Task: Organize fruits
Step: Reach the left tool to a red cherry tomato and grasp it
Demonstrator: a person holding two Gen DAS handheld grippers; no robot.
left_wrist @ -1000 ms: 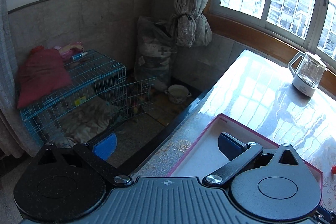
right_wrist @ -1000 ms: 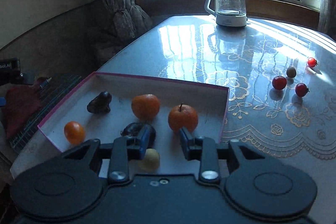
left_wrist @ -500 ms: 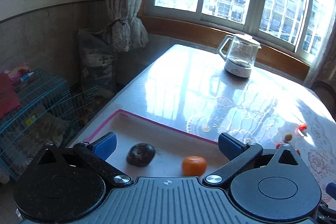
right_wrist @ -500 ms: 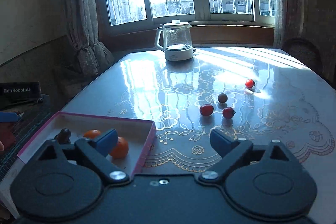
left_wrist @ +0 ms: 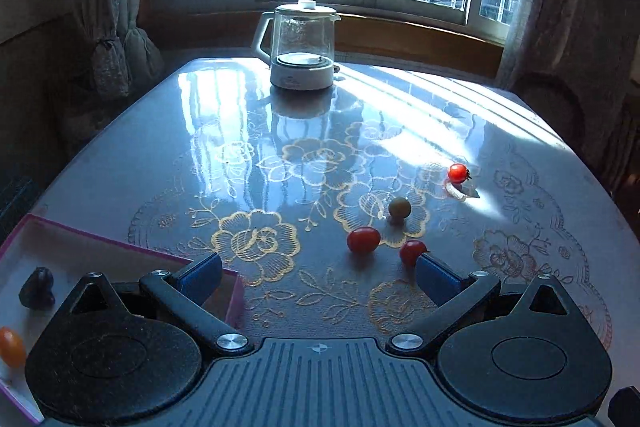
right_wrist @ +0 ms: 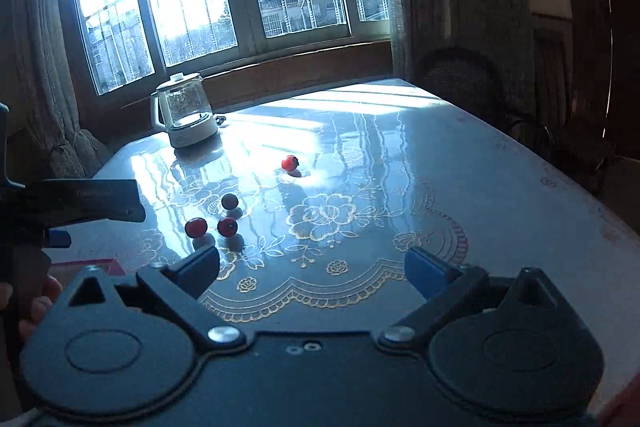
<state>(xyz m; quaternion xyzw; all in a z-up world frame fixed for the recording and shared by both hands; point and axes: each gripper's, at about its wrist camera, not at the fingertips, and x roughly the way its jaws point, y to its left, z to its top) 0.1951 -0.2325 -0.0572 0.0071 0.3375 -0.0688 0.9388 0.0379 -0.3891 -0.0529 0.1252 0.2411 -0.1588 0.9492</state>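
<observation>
I see both grippers, left (left_wrist: 318, 273) and right (right_wrist: 312, 269), with jaws spread wide and empty; the right jaws have just been opening. Four small fruits (left_wrist: 363, 239) lie loose on the table (left_wrist: 160, 163), beyond the pink-rimmed tray (left_wrist: 120, 247).

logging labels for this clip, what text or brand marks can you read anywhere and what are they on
On the side of the left gripper, seen from the right wrist: faint pale lettering, too blurred to read.
On the base of the kettle: a small dark mark, too small to read.
Nothing else legible: the box, the table and the fruits bear no text.
</observation>
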